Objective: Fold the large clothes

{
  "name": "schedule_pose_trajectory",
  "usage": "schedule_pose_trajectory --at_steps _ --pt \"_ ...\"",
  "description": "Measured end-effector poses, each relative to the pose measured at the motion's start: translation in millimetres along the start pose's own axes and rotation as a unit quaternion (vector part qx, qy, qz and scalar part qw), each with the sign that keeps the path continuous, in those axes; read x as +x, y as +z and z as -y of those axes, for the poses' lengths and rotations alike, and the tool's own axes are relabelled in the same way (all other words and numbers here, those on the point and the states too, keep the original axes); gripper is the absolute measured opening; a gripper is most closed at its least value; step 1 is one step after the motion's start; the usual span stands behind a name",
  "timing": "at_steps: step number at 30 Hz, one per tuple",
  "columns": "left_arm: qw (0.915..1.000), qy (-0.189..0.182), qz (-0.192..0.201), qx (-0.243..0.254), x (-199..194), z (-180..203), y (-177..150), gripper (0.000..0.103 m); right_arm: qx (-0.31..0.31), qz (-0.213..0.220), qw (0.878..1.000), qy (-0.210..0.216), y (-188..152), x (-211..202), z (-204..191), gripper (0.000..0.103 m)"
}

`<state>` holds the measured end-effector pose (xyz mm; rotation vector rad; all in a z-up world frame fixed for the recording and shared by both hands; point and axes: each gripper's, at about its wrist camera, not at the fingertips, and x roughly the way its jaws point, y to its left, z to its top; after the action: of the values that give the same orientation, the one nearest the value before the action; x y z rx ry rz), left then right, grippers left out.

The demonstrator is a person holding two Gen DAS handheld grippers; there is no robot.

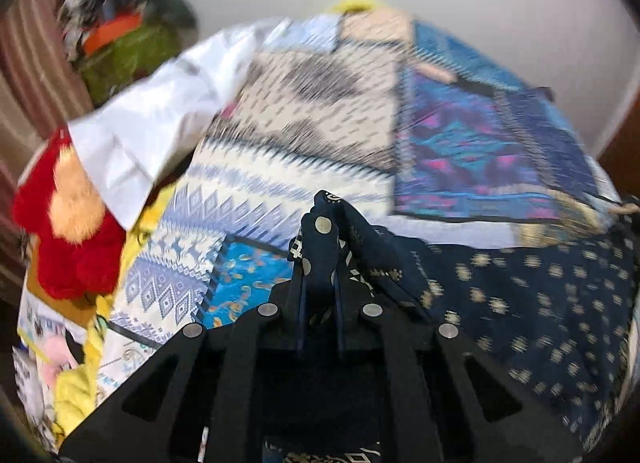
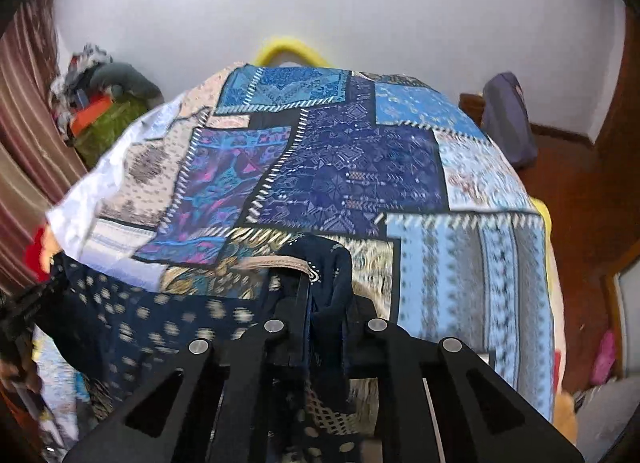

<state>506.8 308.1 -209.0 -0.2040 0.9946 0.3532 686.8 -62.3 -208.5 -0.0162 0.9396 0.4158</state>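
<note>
Both tools are clamping down on the same garment here — a dark navy cloth printed with small gold-beige motifs (image 1: 520,303). The left tool (image 1: 320,231) is pinching a bunched edge of it, jaws closed tight on the fabric, which is poking up above the tips. From that pinch the navy cloth is spreading away to the right, across the lower right of the left wrist view, lying over the bed.

The right tool (image 2: 326,283) is gripping too, jaws pressed together with a fold of the navy cloth (image 2: 160,323) hanging down between them. In this view the cloth is trailing off to the left, blurred. A pale pink trimmed edge (image 2: 272,263) is showing just beyond the tips, though whether it belongs to the garment I cannot tell.

Underneath, the bed is wearing a patchwork bedspread of blue, purple and cream printed panels (image 2: 360,167), and the garment is sitting at its near edge. A white sheet (image 1: 160,115) is lying rumpled on the far left side, with a red and tan plush toy (image 1: 68,223) just beside it — touching its lower edge. A heap of mixed clothes (image 2: 100,111) is piled in the far left corner against the striped curtain (image 2: 24,103). A yellow curved bar (image 2: 288,49) is peeking over the bed's far end.
</note>
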Motion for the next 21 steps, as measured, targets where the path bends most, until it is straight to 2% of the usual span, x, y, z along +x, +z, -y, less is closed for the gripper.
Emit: schedule_pose_trajectory --at_steps 4,6,8,9,10,11,12,13,14,15,16,17,21 --pt "0.9986 0.003 -0.047 -0.024 54 -17 -10 0.014 -0.046 -0.017 0.997 -0.058 0 41 -4 0.009" --pt "0.9987 0.005 -0.047 -0.018 66 -15 -16 0.019 -0.072 -0.035 0.993 -0.091 -8 61 -4 0.009" --pt "0.9989 0.016 -0.043 -0.007 69 -10 -19 0.020 -0.090 -0.052 0.990 -0.095 -19 78 -2 0.011" --pt "0.9989 0.020 -0.043 -0.004 69 -7 -19 0.020 -0.098 -0.043 0.989 -0.100 -23 80 -1 0.019" --pt "0.9987 0.022 -0.045 -0.001 70 -7 -19 0.020 -0.105 -0.032 0.987 -0.115 -25 79 0 0.044" --pt "0.9986 0.024 -0.047 0.003 71 -6 -19 0.021 -0.111 -0.017 0.982 -0.153 -27 78 2 0.059" --pt "0.9984 0.027 -0.049 0.006 70 -6 -18 0.024 -0.109 -0.011 0.980 -0.166 -27 76 6 0.078" --pt "0.9982 0.032 -0.049 0.012 69 -6 -17 0.027 -0.097 -0.013 0.983 -0.157 -25 76 16 0.083" --pt "0.9979 0.038 -0.049 0.017 68 -6 -17 0.034 -0.071 -0.026 0.989 -0.126 -23 76 30 0.086" --pt "0.9975 0.046 -0.048 0.024 66 -6 -18 0.045 -0.046 -0.038 0.992 -0.108 -22 75 41 0.091" --pt "0.9967 0.059 -0.047 0.032 63 -7 -19 0.051 -0.024 -0.044 0.994 -0.093 -21 72 51 0.092" --pt "0.9959 0.067 -0.046 0.038 58 -9 -20 0.062 -0.010 -0.043 0.996 -0.075 -21 65 59 0.092" --pt "0.9975 0.043 -0.038 0.040 27 -22 -27 0.063 -0.012 -0.017 0.998 -0.064 -25 21 58 0.093"
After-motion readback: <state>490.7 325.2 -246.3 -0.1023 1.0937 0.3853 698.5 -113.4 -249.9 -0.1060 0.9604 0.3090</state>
